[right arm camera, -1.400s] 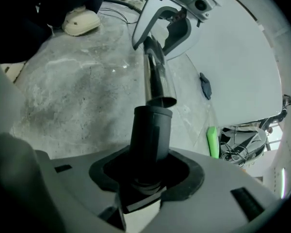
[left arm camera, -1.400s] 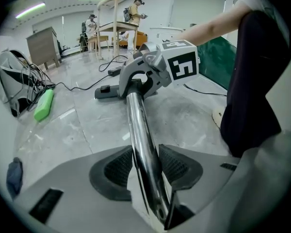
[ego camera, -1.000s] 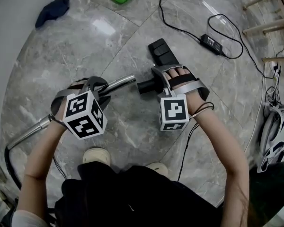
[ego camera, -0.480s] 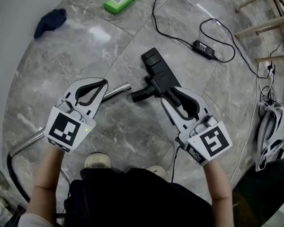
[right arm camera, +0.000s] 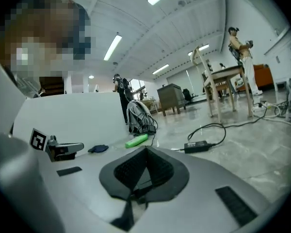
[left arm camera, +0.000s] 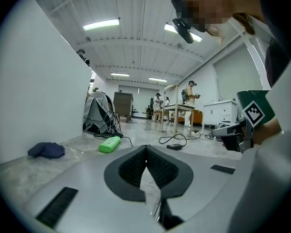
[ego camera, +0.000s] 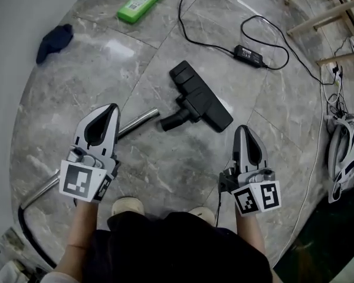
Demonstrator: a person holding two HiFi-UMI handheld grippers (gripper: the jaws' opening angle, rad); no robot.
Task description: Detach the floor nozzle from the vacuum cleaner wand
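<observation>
- Plainly, the left gripper [ego camera: 111, 107] is held above the floor [ego camera: 165, 170] with its jaws brought together. They have just been closing, and nothing is caught between them.
- The right gripper [ego camera: 242, 128] is likewise seen shut and empty, its jaws having just been closing too. It is held well apart from the nozzle.
- The wand [ego camera: 140, 120] is laid on the stone floor, partly covered by the left gripper in the head view, with its open end pointed at the nozzle's neck.
- The floor nozzle [ego camera: 202, 104] is laid flat beyond the grippers. A small gap is seen between its neck and the wand's end, so the two are judged to be parted already.
- A roll of the wand is to be feared, since a round tube on polished stone is easily set going by a nudge from a gripper or a shoe [ego camera: 127, 206].
- The black cable [ego camera: 194, 34] and power adapter [ego camera: 248, 54] are spread across the floor beyond the nozzle, where a foot or a dragged part could be snagged.
- The green bottle [ego camera: 140, 3] and dark cloth [ego camera: 53, 40] are left far off and are judged harmless.
</observation>
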